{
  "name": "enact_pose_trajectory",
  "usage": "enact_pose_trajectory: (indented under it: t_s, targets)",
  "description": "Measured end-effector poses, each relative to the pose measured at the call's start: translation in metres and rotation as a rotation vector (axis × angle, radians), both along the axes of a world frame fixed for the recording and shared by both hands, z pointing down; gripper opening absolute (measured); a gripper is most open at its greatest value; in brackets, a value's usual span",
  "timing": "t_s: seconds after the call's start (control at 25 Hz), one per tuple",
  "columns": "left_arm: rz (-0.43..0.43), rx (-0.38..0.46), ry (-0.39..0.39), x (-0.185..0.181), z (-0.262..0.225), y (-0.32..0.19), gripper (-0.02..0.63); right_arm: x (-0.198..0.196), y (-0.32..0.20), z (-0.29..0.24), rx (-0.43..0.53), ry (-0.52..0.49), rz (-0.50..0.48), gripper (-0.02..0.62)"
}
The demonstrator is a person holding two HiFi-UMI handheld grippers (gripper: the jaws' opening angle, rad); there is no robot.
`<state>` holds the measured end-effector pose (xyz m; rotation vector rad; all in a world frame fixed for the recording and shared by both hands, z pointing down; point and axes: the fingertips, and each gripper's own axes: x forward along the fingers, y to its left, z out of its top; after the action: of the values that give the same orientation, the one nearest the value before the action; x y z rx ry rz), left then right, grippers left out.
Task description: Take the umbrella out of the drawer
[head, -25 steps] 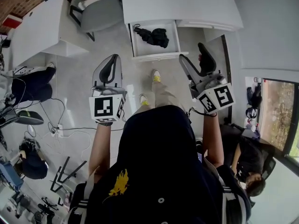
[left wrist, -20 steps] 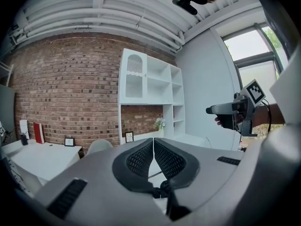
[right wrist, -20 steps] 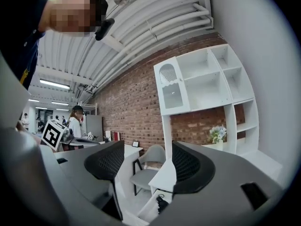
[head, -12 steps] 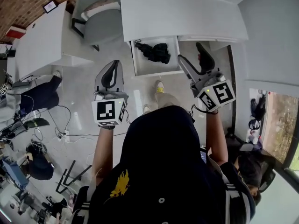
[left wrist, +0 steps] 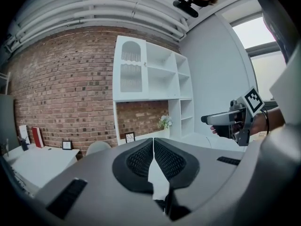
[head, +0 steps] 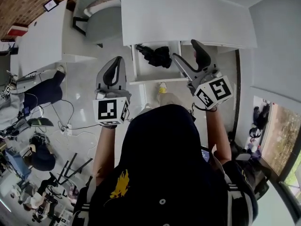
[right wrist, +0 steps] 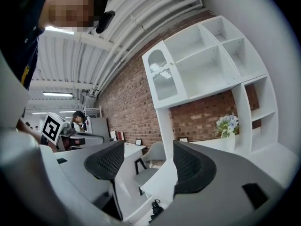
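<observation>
Umbrella point(head: 155, 54) looks like a small folded one, so prob light & easy to lift w/ one gripper. The cloth is soft & loose, so it'll squash & could slip or snag if pinched by a fold alone, while the shaft inside should be stiff. Best bet is to grip across the thick middle of the bundle, or the handle end (can't tell which end that is from here). It's black, bunched & a bit crumpled, w/ a thin strap or loop sticking out at its left end. It lies in the open white drawer point(head: 146, 72), at the far side just by the edge of the white desk point(head: 188, 13); nothing else seen in there w/ it. Right gripper point(head: 190, 55) has jaws wide apart w/ nothing in them; it's over the drawer's right side & not touching the umbrella, which shows low in the right gripper view, well beyond the jaws. Left gripper point(head: 112, 72) has jaws closed together, pads meeting at the tips, empty, left of the drawer over the floor point(head: 80, 93)
</observation>
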<state>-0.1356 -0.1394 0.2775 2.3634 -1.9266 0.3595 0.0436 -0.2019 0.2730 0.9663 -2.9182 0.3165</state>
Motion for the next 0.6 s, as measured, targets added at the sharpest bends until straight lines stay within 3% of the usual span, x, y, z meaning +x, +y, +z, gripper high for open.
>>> enact_pose_trajectory:
  t_s: [0.44, 0.6]
  targets:
    - [-0.055, -0.046, 0.001, 0.006, 0.013, -0.039, 0.021, -0.007, -0.029, 0.023, -0.045, 0.016, -0.086, 0.336]
    - [-0.031, -0.044, -0.014, 0.008, 0.018, -0.044, 0.021, -0.005, -0.03, 0.031, -0.053, 0.027, -0.074, 0.336]
